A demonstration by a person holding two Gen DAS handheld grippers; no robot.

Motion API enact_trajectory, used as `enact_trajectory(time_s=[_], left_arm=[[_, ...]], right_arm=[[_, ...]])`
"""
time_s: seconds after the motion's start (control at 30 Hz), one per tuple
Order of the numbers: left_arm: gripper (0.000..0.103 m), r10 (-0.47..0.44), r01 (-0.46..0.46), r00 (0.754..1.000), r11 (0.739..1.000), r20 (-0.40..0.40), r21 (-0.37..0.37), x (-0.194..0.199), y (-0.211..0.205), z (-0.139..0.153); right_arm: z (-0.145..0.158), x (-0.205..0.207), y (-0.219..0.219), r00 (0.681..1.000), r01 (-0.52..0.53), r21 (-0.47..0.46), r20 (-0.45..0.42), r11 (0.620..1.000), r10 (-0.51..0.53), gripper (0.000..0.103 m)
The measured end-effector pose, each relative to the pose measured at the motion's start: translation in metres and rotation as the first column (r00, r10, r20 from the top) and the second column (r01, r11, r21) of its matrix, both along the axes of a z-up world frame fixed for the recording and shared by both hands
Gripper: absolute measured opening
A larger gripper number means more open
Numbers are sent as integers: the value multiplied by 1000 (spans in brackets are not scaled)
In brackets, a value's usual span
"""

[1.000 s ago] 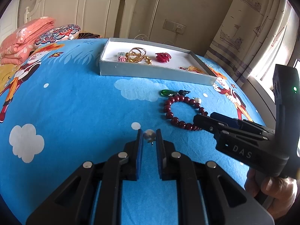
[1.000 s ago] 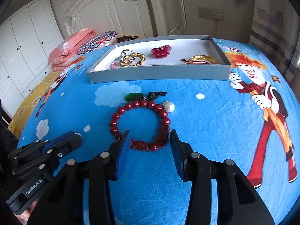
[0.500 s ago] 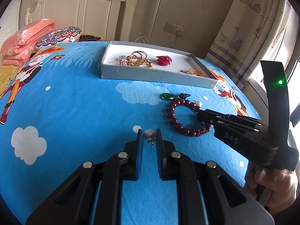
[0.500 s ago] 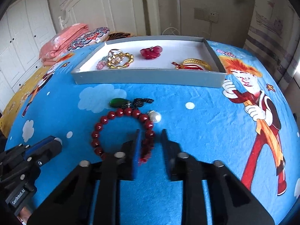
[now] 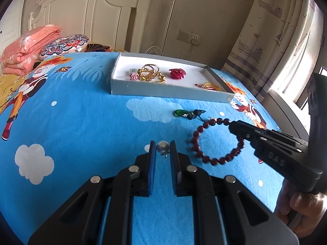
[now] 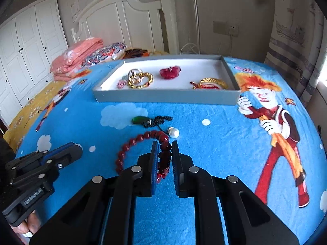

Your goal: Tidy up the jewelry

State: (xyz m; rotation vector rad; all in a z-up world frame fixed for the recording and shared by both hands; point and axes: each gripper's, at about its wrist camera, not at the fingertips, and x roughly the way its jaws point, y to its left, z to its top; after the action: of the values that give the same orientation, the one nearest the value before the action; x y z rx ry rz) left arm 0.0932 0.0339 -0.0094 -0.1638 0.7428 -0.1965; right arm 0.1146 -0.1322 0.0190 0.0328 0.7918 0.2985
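A dark red beaded bracelet [image 6: 141,143] is pinched between the blue pads of the right gripper [image 6: 164,155], its near beads caught in the narrow gap while the rest of the loop hangs out to the left over the blue cartoon-print bedsheet [image 6: 214,143]. The left gripper [image 5: 162,149] is pressed together on a small round pearl-like bead [image 5: 162,147] with a tiny metal loop under it. Just beyond the bracelet lie a white pearl [image 6: 174,132] and a green teardrop pendant on a black cord [image 6: 141,120], both on the sheet. Farther back sits a shallow grey cardboard tray with a white floor [image 6: 163,98], holding a cluster of gold rings [image 6: 141,78], a red flower-shaped ornament [image 6: 170,72] and a gold bangle with red thread [image 6: 210,83]. Folded pink bedding [image 6: 77,59] and a patterned pillow [image 6: 106,53] rest against a white headboard [image 6: 122,20].
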Motion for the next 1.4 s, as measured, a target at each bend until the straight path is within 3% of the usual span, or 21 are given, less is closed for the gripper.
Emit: enact_trajectory(time_s=[0.4, 1.03, 1.4], left_arm=[[13, -7, 7, 1000, 1000, 30, 3, -4, -3, 10], [13, 25, -37, 992, 995, 127, 95, 5, -8, 41], [13, 15, -29, 991, 994, 133, 107, 7, -12, 42]], right_arm=[[21, -13, -7, 999, 7, 21, 53, 1000, -8, 14], [34, -26, -16, 991, 57, 11, 117, 998, -57, 14], [38, -26, -19, 989, 66, 16, 132, 998, -68, 14]])
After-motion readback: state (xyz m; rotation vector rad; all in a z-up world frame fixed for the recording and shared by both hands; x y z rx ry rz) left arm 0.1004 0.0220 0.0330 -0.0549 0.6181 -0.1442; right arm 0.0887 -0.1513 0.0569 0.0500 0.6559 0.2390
